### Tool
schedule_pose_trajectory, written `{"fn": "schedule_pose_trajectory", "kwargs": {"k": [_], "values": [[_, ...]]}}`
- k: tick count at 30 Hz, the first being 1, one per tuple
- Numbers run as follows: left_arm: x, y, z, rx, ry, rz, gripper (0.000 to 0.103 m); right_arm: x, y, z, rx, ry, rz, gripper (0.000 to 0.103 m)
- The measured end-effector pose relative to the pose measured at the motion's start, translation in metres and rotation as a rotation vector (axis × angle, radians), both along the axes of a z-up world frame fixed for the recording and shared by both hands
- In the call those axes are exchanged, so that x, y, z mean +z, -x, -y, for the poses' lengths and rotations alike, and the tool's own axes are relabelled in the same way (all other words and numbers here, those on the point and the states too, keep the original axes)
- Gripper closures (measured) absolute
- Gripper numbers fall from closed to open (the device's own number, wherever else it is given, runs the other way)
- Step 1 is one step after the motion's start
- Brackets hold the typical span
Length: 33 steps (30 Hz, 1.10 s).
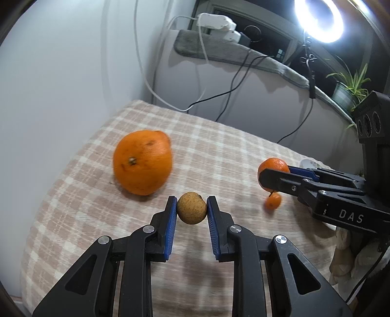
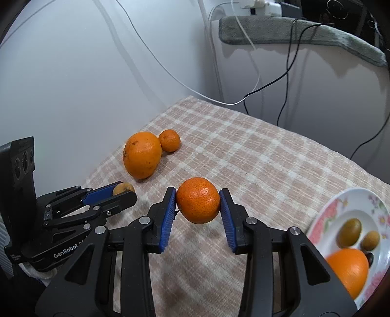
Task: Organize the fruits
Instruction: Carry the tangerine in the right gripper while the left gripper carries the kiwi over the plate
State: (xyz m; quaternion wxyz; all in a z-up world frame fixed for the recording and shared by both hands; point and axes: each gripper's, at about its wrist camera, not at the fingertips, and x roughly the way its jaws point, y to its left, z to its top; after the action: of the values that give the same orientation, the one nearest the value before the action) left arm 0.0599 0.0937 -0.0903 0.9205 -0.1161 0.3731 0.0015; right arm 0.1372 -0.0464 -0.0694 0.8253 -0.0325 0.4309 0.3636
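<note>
My left gripper (image 1: pixel 191 211) is shut on a small brown round fruit (image 1: pixel 191 207), held just above the checked cloth; it also shows at the left of the right wrist view (image 2: pixel 123 189). My right gripper (image 2: pixel 198 204) is shut on a mandarin (image 2: pixel 198 203), also seen in the left wrist view (image 1: pixel 273 168). A large orange (image 1: pixel 142 162) lies on the cloth, with a small mandarin (image 2: pixel 169 140) beside it. A tiny mandarin (image 1: pixel 273 201) lies below the right gripper. A floral plate (image 2: pixel 324 214) at the right holds an orange (image 2: pixel 348 268) and two small brown fruits (image 2: pixel 349 231).
The table is covered with a beige checked cloth (image 2: pixel 256 156) and stands against a white wall. Black and white cables (image 2: pixel 285 73) hang behind the far edge. A ring light (image 1: pixel 319 19) and a potted plant (image 1: pixel 348 87) stand on the ledge behind.
</note>
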Motion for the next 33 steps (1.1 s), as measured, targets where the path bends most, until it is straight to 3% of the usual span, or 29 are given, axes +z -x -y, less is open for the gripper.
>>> {"fn": "schedule_pose_trajectory", "kwargs": {"k": [17, 33], "values": [[0.015, -0.008, 0.057, -0.113, -0.004, 0.030, 0.080, 0.028, 0.021, 0.094, -0.113, -0.033, 0.056, 0.065], [0.022, -0.032, 0.111, -0.221, -0.010, 0.045, 0.080, 0.029, 0.025, 0.182, -0.251, -0.044, 0.059, 0.065]]}}
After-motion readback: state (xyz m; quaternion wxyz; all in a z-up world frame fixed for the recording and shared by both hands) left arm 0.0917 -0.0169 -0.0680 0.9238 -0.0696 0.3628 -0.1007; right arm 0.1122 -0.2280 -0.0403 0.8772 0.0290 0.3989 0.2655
